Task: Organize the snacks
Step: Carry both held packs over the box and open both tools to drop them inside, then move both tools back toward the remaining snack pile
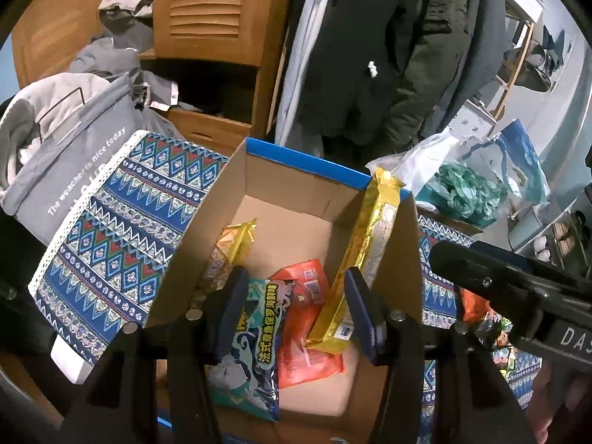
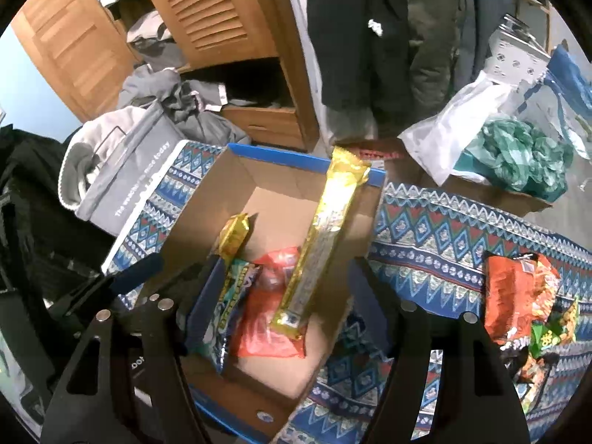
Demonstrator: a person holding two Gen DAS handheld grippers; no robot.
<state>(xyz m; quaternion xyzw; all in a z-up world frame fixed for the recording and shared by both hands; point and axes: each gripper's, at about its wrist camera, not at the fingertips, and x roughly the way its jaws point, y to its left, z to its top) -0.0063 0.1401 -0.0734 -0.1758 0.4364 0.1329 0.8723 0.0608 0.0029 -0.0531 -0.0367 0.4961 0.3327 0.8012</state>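
An open cardboard box point(image 1: 296, 181) with a blue rim stands on a patterned cloth. Inside lie a teal snack bag point(image 1: 255, 340), an orange packet point(image 1: 307, 325), a small yellow packet point(image 1: 236, 240) and a long gold packet point(image 1: 366, 255) that leans against the right wall. My left gripper point(image 1: 294, 307) is open above the box, with nothing between its fingers. My right gripper point(image 2: 292, 296) is open above the same box point(image 2: 285, 159), over the gold packet point(image 2: 322, 244). More snack bags point(image 2: 521, 296) lie on the cloth at the right.
A grey fabric bin point(image 1: 70, 162) full of clothes stands left of the box. A wooden louvred cabinet point(image 1: 218, 11) and hanging coats point(image 1: 384, 51) are behind. A white plastic bag with green plastic point(image 2: 514, 155) sits on a carton at the back right.
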